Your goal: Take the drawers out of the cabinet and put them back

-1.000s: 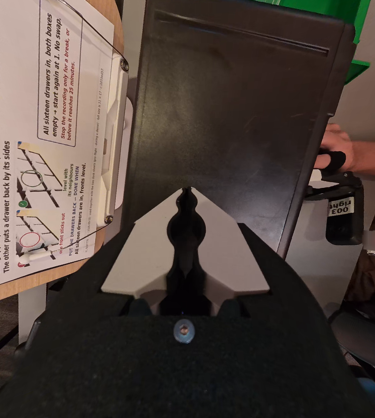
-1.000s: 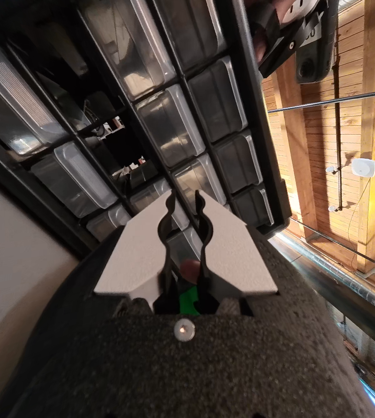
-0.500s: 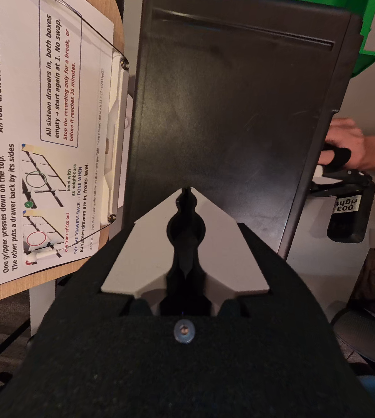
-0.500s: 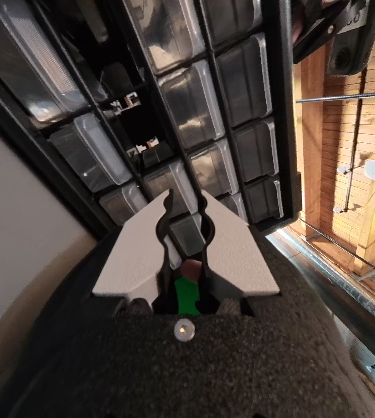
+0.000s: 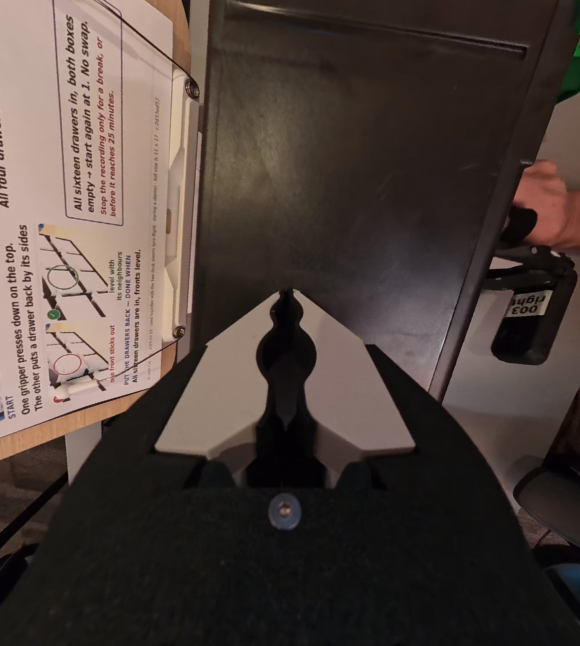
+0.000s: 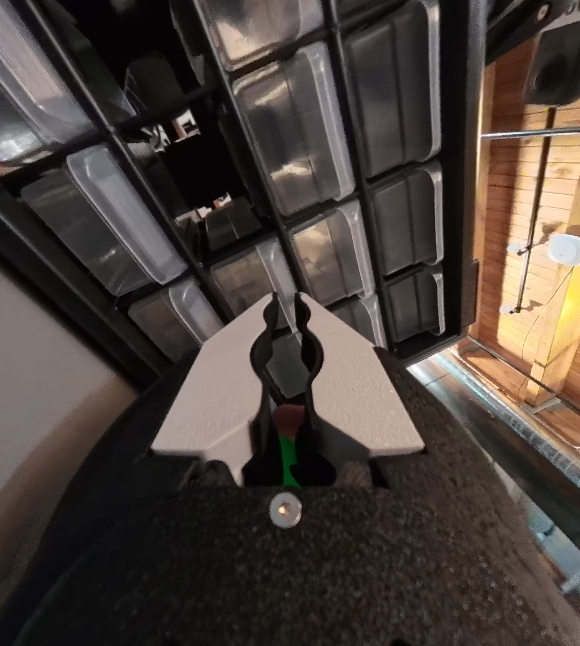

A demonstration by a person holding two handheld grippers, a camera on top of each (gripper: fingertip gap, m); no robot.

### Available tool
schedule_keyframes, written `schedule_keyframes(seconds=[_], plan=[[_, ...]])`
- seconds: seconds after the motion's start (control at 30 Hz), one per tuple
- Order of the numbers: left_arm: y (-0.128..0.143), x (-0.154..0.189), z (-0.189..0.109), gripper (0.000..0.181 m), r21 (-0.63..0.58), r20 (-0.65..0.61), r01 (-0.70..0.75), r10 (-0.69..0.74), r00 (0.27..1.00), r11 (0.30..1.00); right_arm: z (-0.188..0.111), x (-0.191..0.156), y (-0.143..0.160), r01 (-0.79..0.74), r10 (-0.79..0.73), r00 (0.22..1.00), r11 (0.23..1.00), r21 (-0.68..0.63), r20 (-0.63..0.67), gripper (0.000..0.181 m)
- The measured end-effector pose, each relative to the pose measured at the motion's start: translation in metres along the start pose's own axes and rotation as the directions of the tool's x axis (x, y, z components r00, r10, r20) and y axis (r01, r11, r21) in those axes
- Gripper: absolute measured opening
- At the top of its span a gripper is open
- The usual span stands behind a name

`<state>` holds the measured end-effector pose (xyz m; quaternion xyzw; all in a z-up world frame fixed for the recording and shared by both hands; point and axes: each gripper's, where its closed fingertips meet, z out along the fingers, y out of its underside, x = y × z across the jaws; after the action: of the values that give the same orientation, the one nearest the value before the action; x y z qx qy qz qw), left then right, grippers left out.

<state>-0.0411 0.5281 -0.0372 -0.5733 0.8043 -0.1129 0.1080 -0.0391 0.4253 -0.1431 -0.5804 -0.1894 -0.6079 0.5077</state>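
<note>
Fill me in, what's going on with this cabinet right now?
A person holds a tool in each hand. The left tool, shut, rests on the black cabinet top. The right tool sits at the cabinet front among the clear drawers, jaws narrowly apart around a drawer's front; whether it grips is unclear. At least one slot is empty.

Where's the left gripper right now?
In the left wrist view, the left gripper sits shut against the cabinet's black top panel, the instruction sheet to its left.
</note>
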Motion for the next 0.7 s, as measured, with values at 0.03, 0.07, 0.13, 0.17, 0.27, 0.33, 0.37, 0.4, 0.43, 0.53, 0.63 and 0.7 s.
schedule_keyframes(seconds=[0.03, 0.07, 0.13, 0.17, 0.27, 0.33, 0.37, 0.4, 0.43, 0.53, 0.63, 0.7], plan=[[0.0, 0.0, 0.0, 0.0, -0.003, 0.002, 0.001, -0.001, 1.0, 1.0, -0.001, 0.0, 0.0, -0.005, 0.005, 1.0, 1.0, -0.002, 0.004, 0.008], [0.0, 0.0, 0.0, 0.0, -0.006, 0.006, 0.001, -0.001, 1.0, 1.0, -0.002, 0.001, 0.0, 0.0, 0.0, 1.0, 1.0, 0.0, 0.002, 0.008], [0.0, 0.0, 0.0, 0.0, -0.015, 0.014, -0.002, 0.002, 1.0, 1.0, -0.006, 0.002, 0.0, 0.023, -0.023, 1.0, 1.0, 0.001, -0.005, 0.008], [0.0, 0.0, 0.0, 0.0, -0.02, 0.017, -0.002, 0.002, 1.0, 1.0, -0.008, 0.003, 0.0, 0.03, -0.03, 1.0, 1.0, 0.004, -0.007, 0.008], [0.0, 0.0, 0.0, 0.0, -0.025, 0.016, 0.006, -0.005, 1.0, 1.0, -0.017, 0.006, 0.001, 0.048, -0.048, 0.999, 0.999, 0.007, -0.008, 0.007], [0.0, 0.0, 0.0, 0.0, -0.019, 0.012, 0.018, -0.018, 1.0, 1.0, -0.024, 0.008, 0.001, 0.06, -0.06, 0.998, 0.998, 0.009, -0.011, 0.007], [0.0, 0.0, 0.0, 0.0, -0.014, 0.011, 0.024, -0.024, 1.0, 1.0, -0.029, 0.01, 0.002, 0.07, -0.07, 0.997, 0.998, 0.008, -0.014, 0.007], [0.0, 0.0, 0.0, 0.0, -0.009, 0.011, 0.03, -0.029, 1.0, 1.0, -0.034, 0.012, 0.002, 0.075, -0.075, 0.997, 0.997, 0.009, -0.016, 0.006], [0.0, 0.0, 0.0, 0.0, -0.005, 0.012, 0.035, -0.035, 0.999, 0.999, -0.04, 0.013, 0.002, 0.078, -0.077, 0.997, 0.997, 0.009, -0.015, 0.007], [0.0, 0.0, 0.0, 0.0, 0.003, 0.015, 0.047, -0.047, 0.999, 0.999, -0.058, 0.019, 0.001, 0.097, -0.097, 0.995, 0.995, 0.012, -0.021, 0.006], [0.0, 0.0, 0.0, 0.0, 0.003, 0.014, 0.062, -0.062, 0.998, 0.998, -0.075, 0.025, 0.002, 0.103, -0.102, 0.994, 0.995, 0.009, -0.026, 0.006], [0.0, 0.0, 0.0, 0.0, 0.0, 0.015, 0.07, -0.07, 0.997, 0.998, -0.084, 0.028, 0.003, 0.106, -0.105, 0.994, 0.994, 0.007, -0.031, 0.005]])
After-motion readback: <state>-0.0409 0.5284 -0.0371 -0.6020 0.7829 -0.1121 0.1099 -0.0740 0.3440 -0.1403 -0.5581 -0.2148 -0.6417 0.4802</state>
